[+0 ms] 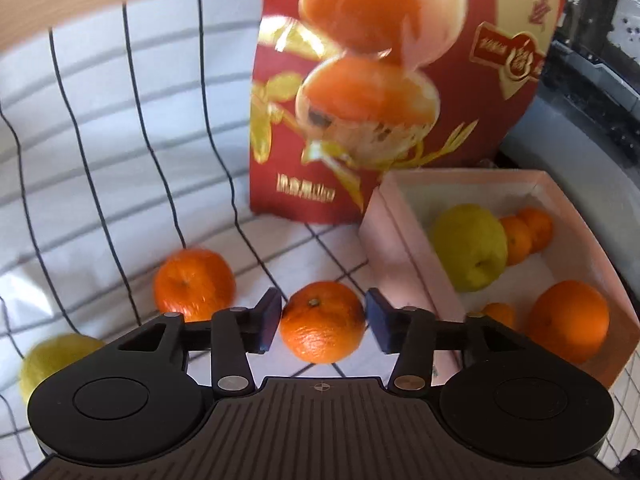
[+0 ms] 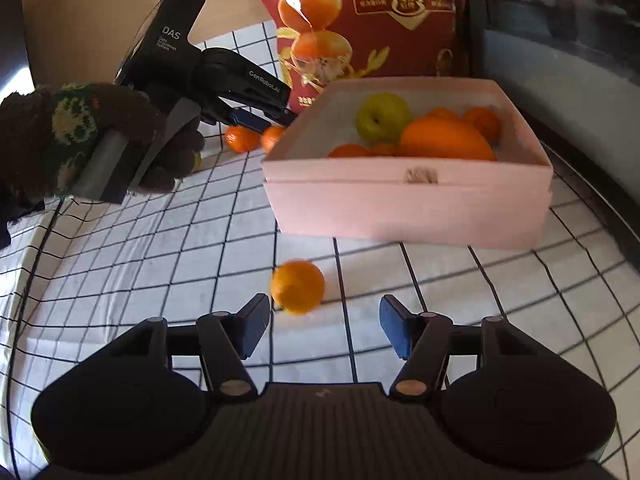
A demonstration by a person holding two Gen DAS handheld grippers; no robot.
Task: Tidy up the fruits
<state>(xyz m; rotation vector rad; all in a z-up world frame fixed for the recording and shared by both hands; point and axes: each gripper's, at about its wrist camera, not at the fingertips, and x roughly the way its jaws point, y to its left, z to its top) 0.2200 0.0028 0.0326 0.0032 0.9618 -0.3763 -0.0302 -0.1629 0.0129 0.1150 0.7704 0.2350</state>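
Between the blue pads of my left gripper [image 1: 322,322] sits a mandarin [image 1: 322,322], dimpled skin, green stem nub up. My jaws bracket it on both sides, spread to its width; I cannot tell whether the pads press it or only touch. It lies on the tablecloth [image 1: 120,160], white fabric ruled with thin black grid lines, softly wrinkled.

My right gripper [image 2: 324,330] stands with jaws wide apart and nothing in them. Just ahead of its left pad lies a small orange [image 2: 298,286], blurred, on the same cloth.

Left of the bracketed mandarin rests a second mandarin [image 1: 195,284], and nearer my left edge a yellow fruit [image 1: 56,356], partly hidden by my own body.

Beyond, to the right, is the pink box [image 1: 400,256], matte cardboard, open-topped, white inside. It holds a yellow-green apple [image 1: 472,246], a large orange [image 1: 568,320] and several smaller mandarins.

In the right wrist view my left tool's black housing reads "DAS" and "GenRobot.AI"; a hand in a brown and green knitted glove [image 2: 80,132] grips its handle.

Behind the box stands a glossy red bag [image 1: 380,92] printed with oranges, gold leaves and Chinese characters too blurred to read. Farthest back are a light wooden surface and dark equipment.
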